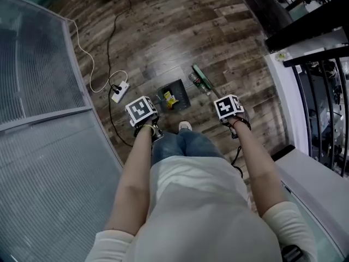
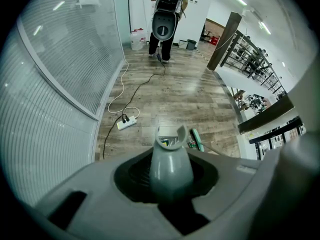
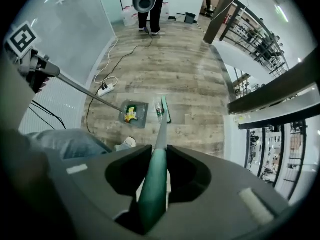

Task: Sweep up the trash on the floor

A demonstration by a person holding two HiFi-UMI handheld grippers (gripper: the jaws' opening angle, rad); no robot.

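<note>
Left hand-held gripper: my jaws are closed tight on the grey dustpan handle, which runs forward and down from them.
Right hand-held gripper: my jaws are clamped on the green broom handle, which slants down to the floor.
Dustpan: dark, flat on the wooden floor just ahead of my shoe.
Trash: a yellow scrap lies inside the dustpan.
Other trash: a pale, clear piece lies on the floor just beside the broom head, on the dustpan side; it is too small for me to name.
Broom head: green, resting on the floor just right of the dustpan, with a narrow gap between them.
Power strip: white, on the floor left of the dustpan, with cables plugged in.
Glass wall: curves along my left side.
Person: stands far down the room.
</note>
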